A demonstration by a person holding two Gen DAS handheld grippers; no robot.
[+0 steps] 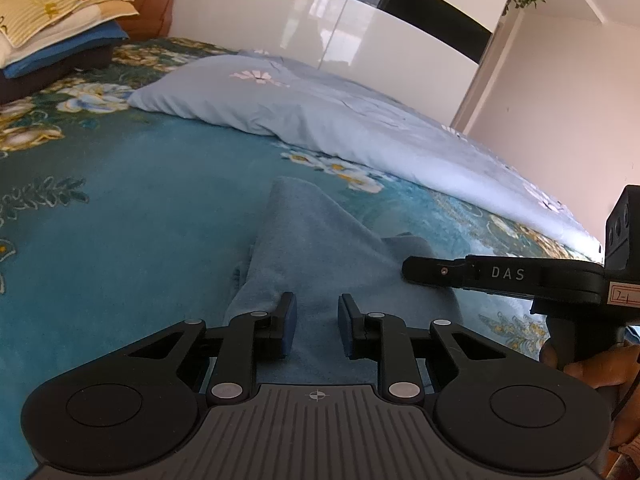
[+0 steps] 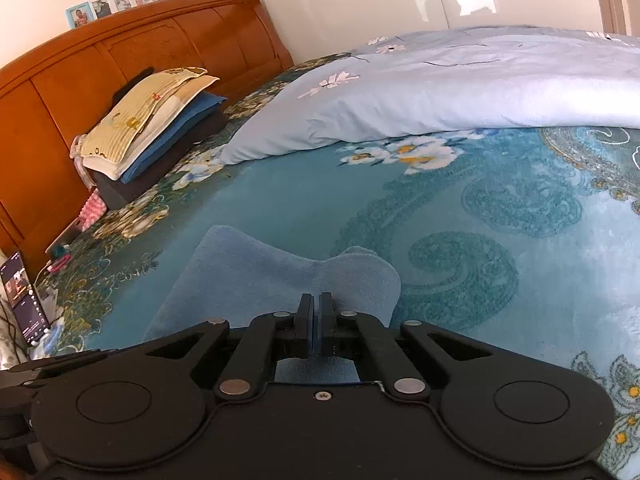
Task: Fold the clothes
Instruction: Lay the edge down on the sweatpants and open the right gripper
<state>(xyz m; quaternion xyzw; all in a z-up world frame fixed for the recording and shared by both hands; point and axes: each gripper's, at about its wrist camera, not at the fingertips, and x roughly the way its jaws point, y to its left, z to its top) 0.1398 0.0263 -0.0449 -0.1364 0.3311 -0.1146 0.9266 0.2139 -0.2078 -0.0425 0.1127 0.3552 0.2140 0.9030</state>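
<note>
Blue garment (image 1: 316,240) lies on bed (image 1: 120,200), long axis running away from both tools toward the pale quilt (image 1: 360,120), near edge under the tips. R tool (image 2: 319,312) pinched together on near edge, cloth puckered up just ahead of it; L tool (image 1: 317,320) slightly apart w/ cloth between pads, not clearly pressing. Tools side by side, so next fold prob goes lengthwise, away.

Left tool (image 1: 317,322) stands slightly parted; right tool (image 2: 319,320) is pressed fully together.
</note>
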